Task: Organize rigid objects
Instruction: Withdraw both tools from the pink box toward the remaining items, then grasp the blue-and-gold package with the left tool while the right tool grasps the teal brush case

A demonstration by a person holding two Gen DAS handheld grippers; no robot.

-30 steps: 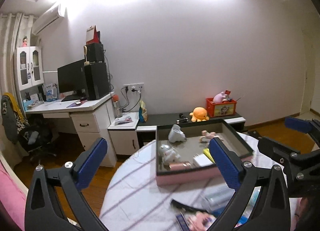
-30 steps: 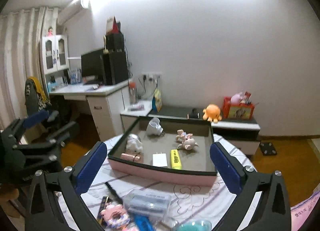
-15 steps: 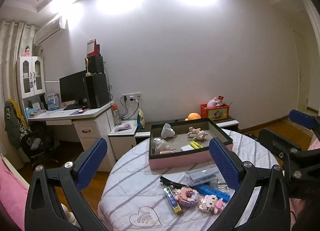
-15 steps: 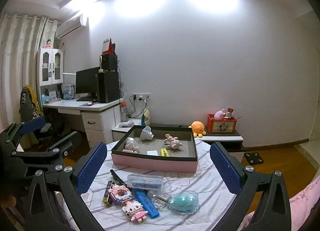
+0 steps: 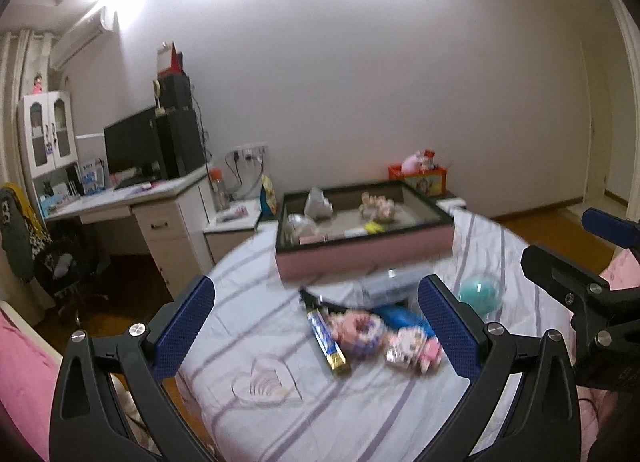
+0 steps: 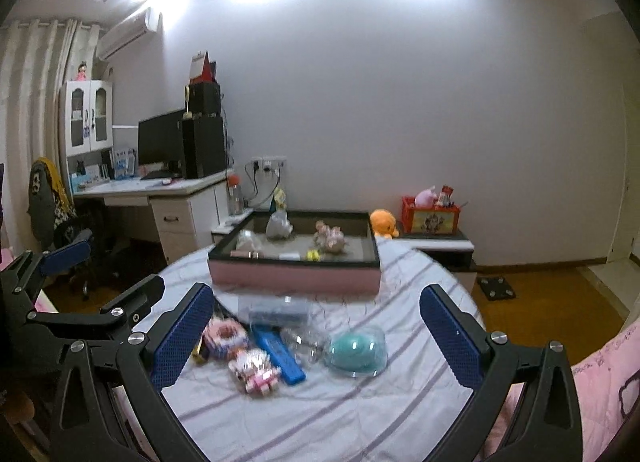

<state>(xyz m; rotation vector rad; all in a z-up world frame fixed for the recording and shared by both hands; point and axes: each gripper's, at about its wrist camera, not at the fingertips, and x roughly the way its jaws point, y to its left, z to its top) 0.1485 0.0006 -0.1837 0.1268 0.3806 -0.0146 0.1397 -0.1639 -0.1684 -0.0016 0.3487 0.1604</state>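
Blue-padded left claw (image 5: 316,332) is spread wide, nothing between its pads, hovering over the near-left part of the round desk (image 6: 360,414), which has a striped white cloth. Right claw (image 6: 316,338) is also wide open and empty, over the near edge; it shows at the right border of the left wrist view

Loose items on the cloth, left to right in the right wrist view: pink ring-shaped block toy (image 6: 224,338), just beside it a small pink-white block figure (image 6: 256,372), a blue flat bar (image 6: 278,354) touching the figure, crumpled clear packaging (image 6: 306,344), then a teal dome under a clear cover (image 6: 356,350). Clear plastic box (image 6: 276,310) lies just beyond them, near the tray. Left wrist view adds a blue-and-gold wrapped stick (image 5: 328,340) left of the ring toy

Pink-sided tray (image 6: 296,278) with dark rim sits at the far side of the desk, already holding a white object, a small pinkish figure and a yellow piece among others; details blurred

Far left: white computer desk with monitor (image 6: 160,142). Far right: orange plush (image 6: 382,222) and red box (image 6: 430,216) on a low cabinet
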